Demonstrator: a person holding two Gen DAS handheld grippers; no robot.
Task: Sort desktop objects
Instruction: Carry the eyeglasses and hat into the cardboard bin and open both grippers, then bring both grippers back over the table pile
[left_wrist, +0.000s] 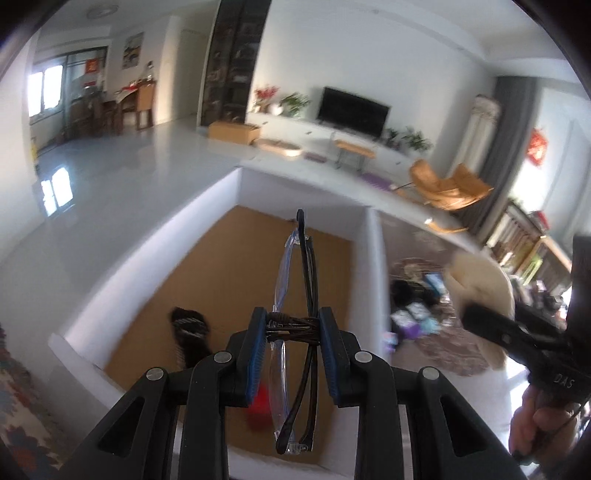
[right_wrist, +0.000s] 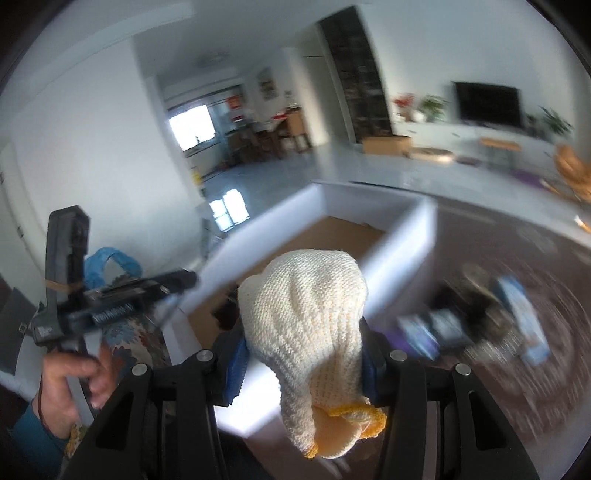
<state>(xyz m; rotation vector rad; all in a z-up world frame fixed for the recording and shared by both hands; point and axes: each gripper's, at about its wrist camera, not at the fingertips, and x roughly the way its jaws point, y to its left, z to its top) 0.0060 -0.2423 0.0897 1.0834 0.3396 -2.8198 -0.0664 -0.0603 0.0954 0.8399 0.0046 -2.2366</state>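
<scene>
L hand-held gripper (left_wrist: 293, 326) clamps glasses (left_wrist: 295, 295); R (right_wrist: 303, 360) clamps knit glove (right_wrist: 310, 317), body marked "DAS".

Ahead of you a black television (left_wrist: 352, 110) sits on a long white cabinet (left_wrist: 314, 131), with potted plants (left_wrist: 293, 103) beside it. You also have an orange lounge chair (left_wrist: 448, 186) right, and a cardboard box (left_wrist: 232, 132) on the floor.

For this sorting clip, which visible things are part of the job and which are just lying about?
In the job:
- glasses, clamped in the left gripper
- knitted glove, clamped in the right gripper
- white box
- small packets on the rug

Just about:
- television
- orange chair
- cardboard carton
</scene>
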